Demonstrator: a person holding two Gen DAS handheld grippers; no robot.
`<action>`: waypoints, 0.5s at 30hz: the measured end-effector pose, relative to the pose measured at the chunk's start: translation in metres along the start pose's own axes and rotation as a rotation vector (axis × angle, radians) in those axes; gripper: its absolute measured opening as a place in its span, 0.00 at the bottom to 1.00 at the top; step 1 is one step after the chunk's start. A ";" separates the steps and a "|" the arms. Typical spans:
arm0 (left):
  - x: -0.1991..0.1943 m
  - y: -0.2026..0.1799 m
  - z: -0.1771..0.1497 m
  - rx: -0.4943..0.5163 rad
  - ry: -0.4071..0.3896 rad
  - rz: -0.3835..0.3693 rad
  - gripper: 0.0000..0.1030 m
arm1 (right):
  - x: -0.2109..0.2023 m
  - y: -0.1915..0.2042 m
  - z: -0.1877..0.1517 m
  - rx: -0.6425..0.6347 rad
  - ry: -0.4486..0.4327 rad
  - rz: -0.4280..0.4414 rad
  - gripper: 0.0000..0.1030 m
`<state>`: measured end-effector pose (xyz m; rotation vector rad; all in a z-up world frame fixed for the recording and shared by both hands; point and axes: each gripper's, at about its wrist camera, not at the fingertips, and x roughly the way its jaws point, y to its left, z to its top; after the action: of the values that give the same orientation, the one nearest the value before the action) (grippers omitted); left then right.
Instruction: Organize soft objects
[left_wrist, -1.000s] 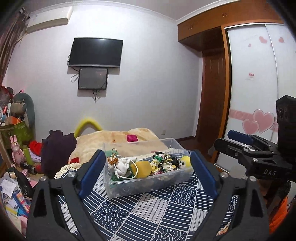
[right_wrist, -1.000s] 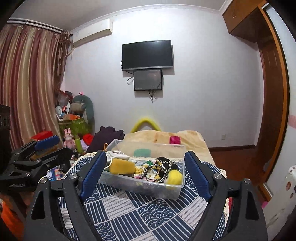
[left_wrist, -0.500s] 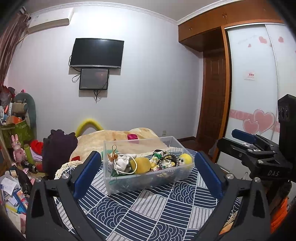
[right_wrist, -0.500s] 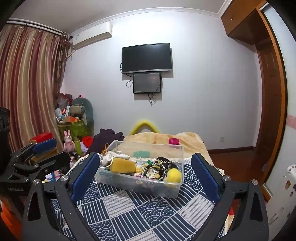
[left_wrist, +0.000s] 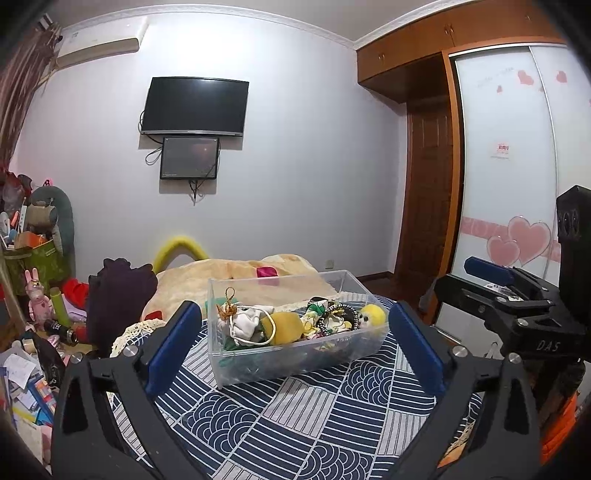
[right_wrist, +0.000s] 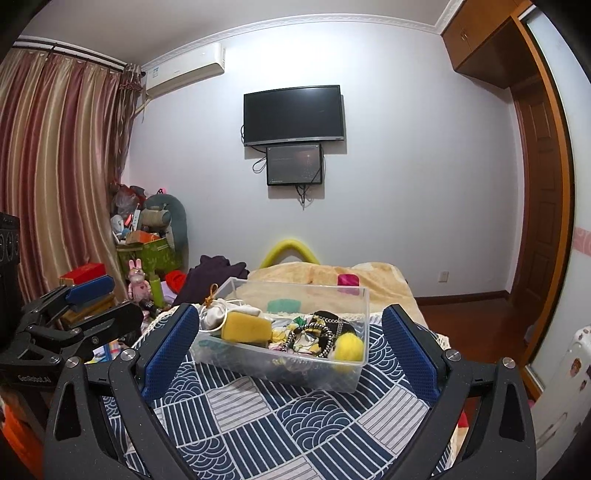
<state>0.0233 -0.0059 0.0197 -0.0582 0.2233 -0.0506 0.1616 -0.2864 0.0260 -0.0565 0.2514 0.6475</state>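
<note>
A clear plastic bin (left_wrist: 347, 354) (right_wrist: 354, 373) stands on a blue and white patterned cloth (left_wrist: 295, 417) (right_wrist: 280, 413). It holds a yellow sponge (left_wrist: 286, 326) (right_wrist: 248, 326), a white drawstring pouch (left_wrist: 245, 321), a yellow fuzzy ball (left_wrist: 373, 315) (right_wrist: 349, 347), beaded bands (right_wrist: 317, 332) and cloth scraps. My left gripper (left_wrist: 293, 325) is open and empty, short of the bin. My right gripper (right_wrist: 291, 332) is open and empty, also short of the bin. Each gripper shows at the edge of the other's view: the right one (left_wrist: 509, 291), the left one (right_wrist: 81, 306).
A beige blanket (left_wrist: 236, 273) lies behind the bin, with a dark purple plush (left_wrist: 118, 295) at the left. Toys, boxes and papers (left_wrist: 29, 332) crowd the left side. A wardrobe (left_wrist: 517, 184) and door (right_wrist: 543, 206) are at the right.
Both grippers have pulled back and risen slightly from the bin, and their jaws have spread a little wider. The bin's contents have not moved.
</note>
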 end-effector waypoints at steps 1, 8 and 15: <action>0.000 0.000 0.000 0.000 0.000 -0.003 1.00 | 0.000 0.000 0.000 0.000 0.000 0.000 0.96; -0.001 -0.004 0.000 0.011 -0.007 -0.003 1.00 | -0.001 0.000 0.000 0.001 -0.002 -0.003 0.96; -0.003 -0.005 -0.001 0.011 -0.005 0.005 1.00 | -0.004 0.000 0.000 0.010 -0.004 -0.005 0.97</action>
<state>0.0204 -0.0112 0.0199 -0.0465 0.2184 -0.0463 0.1589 -0.2886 0.0274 -0.0458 0.2508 0.6416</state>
